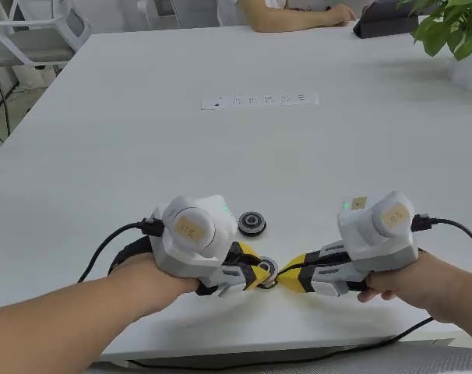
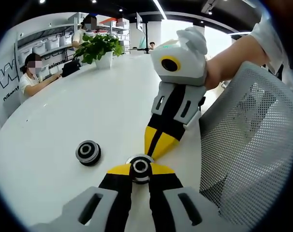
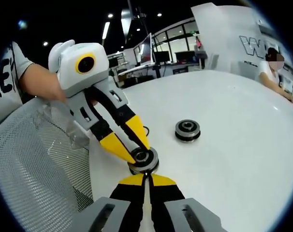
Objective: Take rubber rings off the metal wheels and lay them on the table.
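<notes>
1. Worktop (image 1: 220, 148): white, broad. It carries both wheels near the person's edge. There is plenty of bare surface beside them for laying a freed ring flat.

2. Left claw (image 1: 254, 270): pinching the metal wheel (image 3: 143, 157) across its sides, low at the worktop. Judged role: anchor. Keep the grip square on the metal so the wheel cannot spin or tip.

3. Right claw (image 3: 145, 180): jaws pressed together, tips touching the same wheel's rim from the opposite side. Whether a lip of rubber is caught between them cannot be told. Judged step: starting the peel. Work the tips under the ring's edge, nip only rubber, then roll it outward round the rim, not straight off. A slip could flick the wheel away.

4. Second wheel (image 1: 251, 224): lies flat just beyond the claws, apart from them. Its dark rubber ring (image 2: 78, 153) is on the wheel and no claw touches it.

Markings, largest first:
- Wall lettering (image 2: 6, 75): begins with a large "W"; the rest is cut off or blurred.
- Power strip (image 1: 259, 100): mid-worktop; its print is too small to read.
- Claw housings: round orange patches; their marks are illegible.
</notes>
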Available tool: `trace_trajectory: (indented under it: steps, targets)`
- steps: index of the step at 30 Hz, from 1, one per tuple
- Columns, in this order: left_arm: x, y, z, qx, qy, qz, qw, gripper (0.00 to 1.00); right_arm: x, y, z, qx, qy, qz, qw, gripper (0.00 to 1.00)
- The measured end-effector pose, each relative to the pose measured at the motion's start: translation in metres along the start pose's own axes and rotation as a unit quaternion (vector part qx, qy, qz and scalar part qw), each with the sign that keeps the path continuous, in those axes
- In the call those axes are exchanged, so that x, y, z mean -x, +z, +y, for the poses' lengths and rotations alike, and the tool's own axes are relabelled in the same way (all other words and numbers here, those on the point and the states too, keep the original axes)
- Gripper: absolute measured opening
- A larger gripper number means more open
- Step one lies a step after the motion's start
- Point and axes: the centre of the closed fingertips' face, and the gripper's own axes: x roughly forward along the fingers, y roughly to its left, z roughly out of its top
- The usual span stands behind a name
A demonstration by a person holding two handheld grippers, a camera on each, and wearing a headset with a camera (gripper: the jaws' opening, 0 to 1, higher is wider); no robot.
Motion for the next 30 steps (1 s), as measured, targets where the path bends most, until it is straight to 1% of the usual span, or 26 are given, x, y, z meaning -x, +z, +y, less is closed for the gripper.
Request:
trace_trajectory:
  steps: [1,4,5,7,9,11,12,14,16,18,23,25,26,27,28,30]
  targets:
    - [0.000,0.000,0.000,0.000,0.000,0.000,1.0000,0.07,0.000,0.000,0.000,-0.002,0.000,0.000,1.0000,0.00]
    - [0.000,0.000,0.000,-0.001,0.000,-0.001,1.0000,0.07,0.000,0.000,-0.002,-0.035,-0.002,-0.005,0.9994,0.00]
    - [0.000,0.000,0.000,-0.001,0.001,0.000,1.0000,0.07,0.000,0.000,-0.002,-0.040,-0.002,-0.006,0.9992,0.00]
    - [0.000,0.000,0.000,-0.002,0.002,0.000,1.0000,0.07,0.000,0.000,-0.003,-0.060,-0.002,-0.011,0.9981,0.00]
    - [0.000,0.000,0.000,-0.002,0.002,-0.001,1.0000,0.07,0.000,-0.001,-0.004,-0.067,-0.002,-0.013,0.9976,0.00]
    - [0.000,0.000,0.000,-0.002,0.002,-0.001,1.0000,0.07,0.001,0.001,-0.005,-0.089,-0.002,-0.021,0.9958,0.00]
    - [0.000,0.000,0.000,-0.002,0.002,-0.001,1.0000,0.07,0.001,0.000,-0.005,-0.092,-0.002,-0.021,0.9955,0.00]
    - [0.000,0.000,0.000,-0.001,0.003,-0.001,1.0000,0.07,0.002,0.001,-0.006,-0.113,-0.001,-0.028,0.9933,0.00]
    - [0.000,0.000,0.000,0.000,0.003,-0.001,1.0000,0.07,0.004,0.002,-0.007,-0.116,-0.002,-0.033,0.9927,0.00]
    - [0.000,0.000,0.000,0.002,0.004,0.000,1.0000,0.07,0.006,0.003,-0.008,-0.129,-0.003,-0.040,0.9909,0.00]
    - [-0.001,0.000,0.000,0.002,0.005,0.001,1.0000,0.07,0.007,0.007,-0.008,-0.142,-0.002,-0.053,0.9884,0.00]
    - [-0.001,0.000,0.000,0.002,0.006,0.001,1.0000,0.07,0.008,0.013,-0.009,-0.159,0.002,-0.071,0.9846,0.00]
    - [-0.001,0.000,0.000,0.002,0.006,0.001,1.0000,0.07,0.009,0.015,-0.008,-0.170,0.005,-0.076,0.9825,0.00]
    - [-0.001,0.000,0.000,0.002,0.006,0.001,1.0000,0.07,0.009,0.013,-0.008,-0.166,0.004,-0.071,0.9835,0.00]
    - [-0.001,0.000,0.000,0.002,0.006,0.001,1.0000,0.07,0.008,0.013,-0.006,-0.166,0.004,-0.072,0.9834,0.00]
    - [-0.001,0.000,0.000,0.002,0.006,0.001,1.0000,0.07,0.009,0.014,-0.005,-0.177,0.006,-0.076,0.9813,0.00]
